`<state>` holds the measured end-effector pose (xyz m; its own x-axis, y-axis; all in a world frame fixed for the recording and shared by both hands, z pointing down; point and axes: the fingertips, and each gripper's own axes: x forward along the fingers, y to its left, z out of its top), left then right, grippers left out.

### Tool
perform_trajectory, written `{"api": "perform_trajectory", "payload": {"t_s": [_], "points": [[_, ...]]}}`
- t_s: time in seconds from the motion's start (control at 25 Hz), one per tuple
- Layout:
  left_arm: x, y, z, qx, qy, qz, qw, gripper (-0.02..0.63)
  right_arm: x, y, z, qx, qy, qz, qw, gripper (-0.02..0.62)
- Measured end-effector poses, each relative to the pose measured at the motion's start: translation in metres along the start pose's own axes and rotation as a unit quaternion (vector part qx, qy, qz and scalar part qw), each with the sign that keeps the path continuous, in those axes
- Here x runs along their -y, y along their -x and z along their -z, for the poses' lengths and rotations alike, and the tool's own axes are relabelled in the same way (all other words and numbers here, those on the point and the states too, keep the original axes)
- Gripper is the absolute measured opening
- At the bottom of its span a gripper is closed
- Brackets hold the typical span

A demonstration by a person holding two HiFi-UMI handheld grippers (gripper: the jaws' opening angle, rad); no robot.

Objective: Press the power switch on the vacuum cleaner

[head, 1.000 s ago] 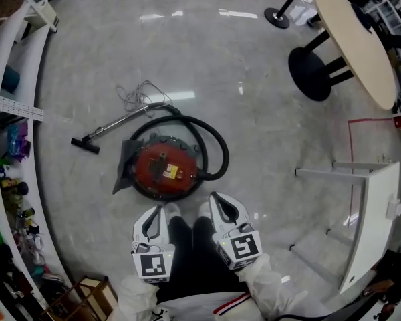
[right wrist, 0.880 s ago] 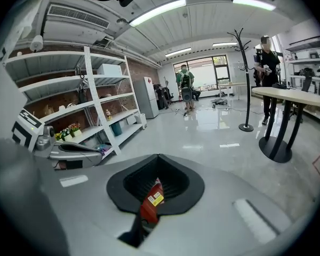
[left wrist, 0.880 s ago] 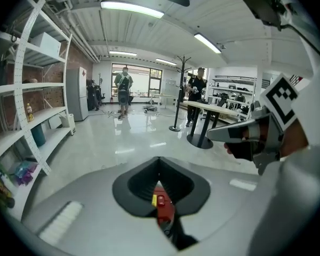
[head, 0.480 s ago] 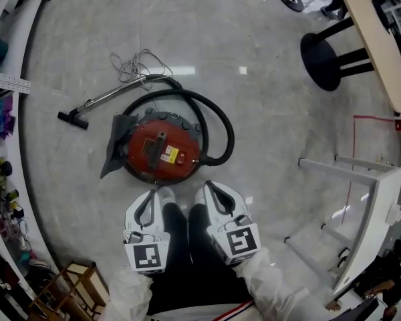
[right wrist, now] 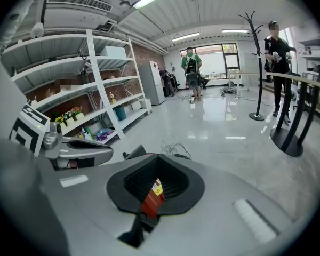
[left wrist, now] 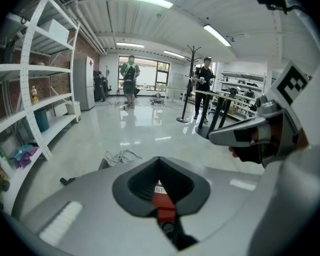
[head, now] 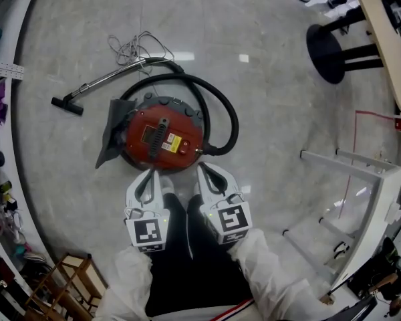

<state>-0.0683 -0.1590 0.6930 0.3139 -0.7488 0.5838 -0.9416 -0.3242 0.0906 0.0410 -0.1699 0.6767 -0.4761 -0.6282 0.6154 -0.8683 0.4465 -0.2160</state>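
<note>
As the vacuum cleaner [head: 162,139] sits on the floor [head: 267,112] just ahead of the person's feet, it is within a short downward reach. Round red canister, black carry handle [head: 162,135] across the top, yellow label [head: 174,144] beside it. The power switch cannot be picked out from the head view; likely on the top shell or rim, to be confirmed closer in.

Black hose [head: 222,105] loops round the far and right side of the body; the wand [head: 100,92] lies off to the left, a loose cord [head: 137,49] beyond it. Shelving [head: 0,72] runs along the left wall.

Left claw [head: 149,174] and right claw [head: 202,168] hang side by side, close to the body, both tipped down at the canister. In each gripper view the jaws meet at the tips and carry nothing; the red shell shows through the padded gap.

Handling, judged: hard plastic shell, fairly heavy, but may shift if pushed sideways. No grasp needed. Press straight down on the switch with one closed jaw tip, firm and brief.
</note>
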Motion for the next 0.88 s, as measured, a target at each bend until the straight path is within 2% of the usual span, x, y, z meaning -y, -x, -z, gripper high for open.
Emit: {"api": "perform_trajectory", "payload": {"t_s": [0.24,0.4,0.88], "points": [[-0.002,-0.027,0.014,-0.015,-0.007,0.014,0.9998,0.000,-0.001,-0.031,0.025,-0.031,0.008,-0.015,0.999,0.000],[-0.001,-0.034,0.022,-0.023,0.008,0.015,0.9996,0.000,0.002,-0.047,0.046,-0.059,-0.003,-0.017,0.998,0.000],[-0.004,-0.039,0.035,-0.031,0.040,-0.001,0.9987,0.000,0.015,-0.091,0.094,-0.113,0.012,-0.018,0.993,0.000]]}}
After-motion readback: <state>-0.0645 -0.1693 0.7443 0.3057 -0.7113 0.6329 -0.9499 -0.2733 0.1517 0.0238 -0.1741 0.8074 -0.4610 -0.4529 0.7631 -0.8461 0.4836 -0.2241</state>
